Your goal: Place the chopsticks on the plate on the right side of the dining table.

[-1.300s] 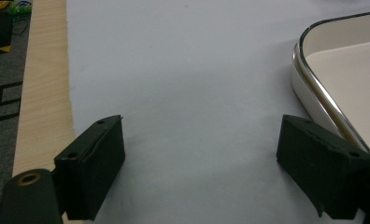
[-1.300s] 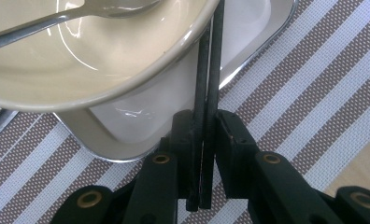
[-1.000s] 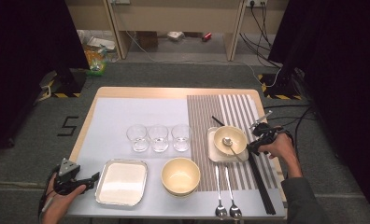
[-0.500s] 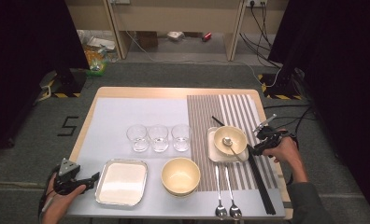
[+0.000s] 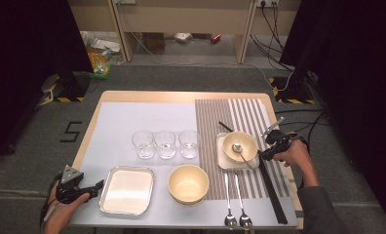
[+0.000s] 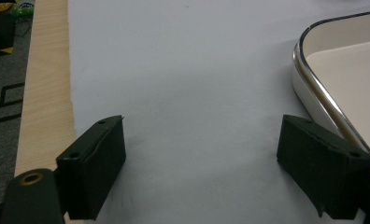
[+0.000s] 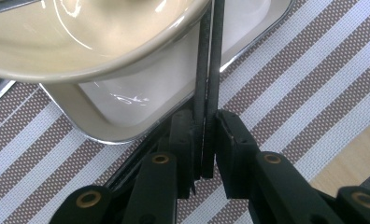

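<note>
My right gripper (image 5: 267, 151) sits at the right edge of the small white tray (image 5: 222, 159) that holds a beige bowl (image 5: 241, 144) with a spoon in it. In the right gripper view the gripper (image 7: 204, 135) is shut on a pair of black chopsticks (image 7: 210, 70), which run away past the tray (image 7: 141, 98) under the bowl's rim (image 7: 80, 42). My left gripper (image 5: 97, 185) rests at the table's front left, just left of a bigger white tray (image 5: 104, 195). In the left gripper view the gripper (image 6: 202, 158) is open over bare mat, the tray's rim (image 6: 314, 79) by the right jaw.
Three empty glasses (image 5: 165, 143) stand in a row mid-table. An empty beige bowl (image 5: 188, 183) sits in front of them. Two spoons (image 5: 234, 201) lie on the striped mat (image 5: 230, 109) near the front edge. Long black chopsticks (image 5: 274, 195) stretch along its right side.
The right hand and its gripper have shifted slightly beside the small tray. The left gripper has stayed where it was.
</note>
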### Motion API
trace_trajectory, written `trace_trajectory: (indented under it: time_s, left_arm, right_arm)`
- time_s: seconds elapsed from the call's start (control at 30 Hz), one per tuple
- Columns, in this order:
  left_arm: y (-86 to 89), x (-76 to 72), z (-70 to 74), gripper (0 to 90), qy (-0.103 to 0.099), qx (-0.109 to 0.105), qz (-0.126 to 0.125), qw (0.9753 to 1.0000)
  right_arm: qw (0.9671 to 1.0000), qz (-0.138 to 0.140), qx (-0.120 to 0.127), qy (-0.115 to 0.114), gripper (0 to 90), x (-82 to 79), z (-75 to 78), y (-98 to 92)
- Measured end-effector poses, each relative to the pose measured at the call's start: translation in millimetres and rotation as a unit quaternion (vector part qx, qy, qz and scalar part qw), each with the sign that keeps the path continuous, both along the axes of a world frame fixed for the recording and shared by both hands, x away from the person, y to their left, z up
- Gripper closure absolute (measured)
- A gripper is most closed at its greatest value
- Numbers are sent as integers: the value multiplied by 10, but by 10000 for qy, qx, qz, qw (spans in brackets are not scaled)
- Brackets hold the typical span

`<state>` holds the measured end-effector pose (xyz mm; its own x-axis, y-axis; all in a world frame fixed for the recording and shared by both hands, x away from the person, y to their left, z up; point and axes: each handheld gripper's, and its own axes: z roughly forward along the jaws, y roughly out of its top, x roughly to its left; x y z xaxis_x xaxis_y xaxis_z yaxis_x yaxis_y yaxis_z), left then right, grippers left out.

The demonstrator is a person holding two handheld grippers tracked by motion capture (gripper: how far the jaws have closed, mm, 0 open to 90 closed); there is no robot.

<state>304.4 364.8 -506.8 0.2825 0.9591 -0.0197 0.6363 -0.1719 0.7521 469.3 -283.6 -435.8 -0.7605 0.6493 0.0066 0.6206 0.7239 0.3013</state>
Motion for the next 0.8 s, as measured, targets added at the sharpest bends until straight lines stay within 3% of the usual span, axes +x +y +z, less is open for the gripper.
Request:
trace_trajectory:
  time_s: [0.53,0.8]
  left_arm:
    - [0,0,0,149,-1,-2,2,10000]
    - [0,0,0,149,0,-2,1,10000]
  right_arm:
    - [9999,54,-7,-84,748,68,-5,26]
    - [9994,-75,219,-243,690,28,80,-15]
